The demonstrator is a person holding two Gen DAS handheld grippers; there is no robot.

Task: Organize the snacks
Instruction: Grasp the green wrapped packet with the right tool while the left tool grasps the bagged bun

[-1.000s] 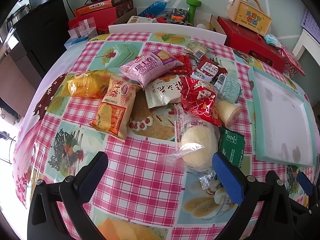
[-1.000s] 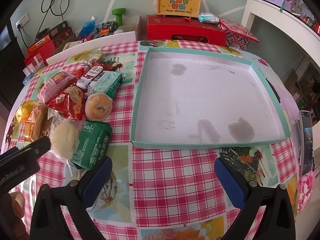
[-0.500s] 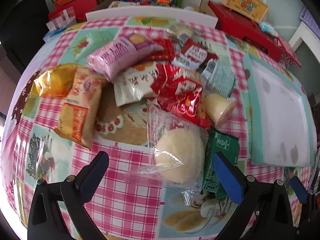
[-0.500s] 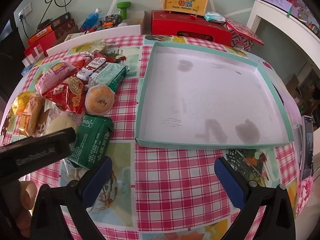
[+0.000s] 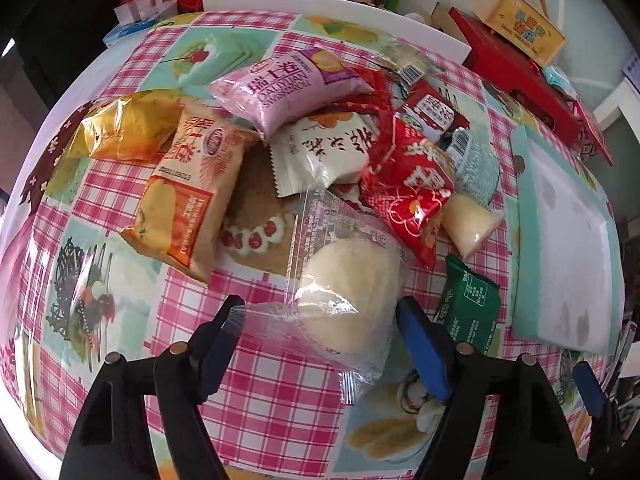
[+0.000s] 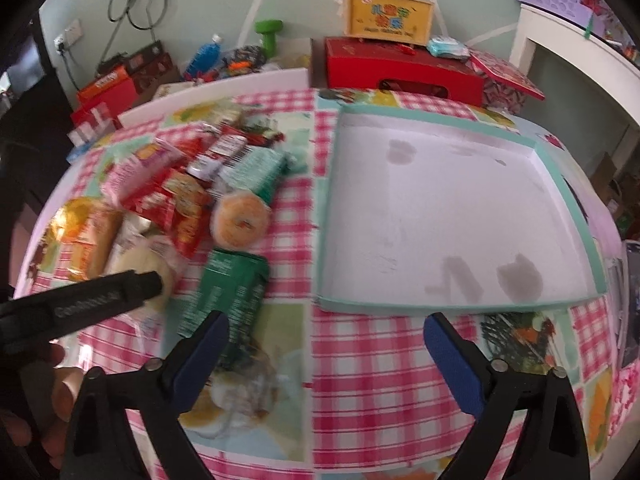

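A pale round bun in a clear wrapper [image 5: 352, 284] lies at the near edge of the snack pile on the checked worktop [image 5: 280, 400]. The left hand-held gripper [image 5: 320, 320] straddles it, jaws wide, the wrapper's loose corner touching the left finger. Just beside the bun sit a green packet [image 5: 470, 304], a red packet [image 5: 412, 196] and an orange packet [image 5: 184, 204]. The right hand-held gripper [image 6: 326, 340] hovers with jaws wide and nothing between them, before the teal-rimmed tray [image 6: 560, 164], which holds nothing.
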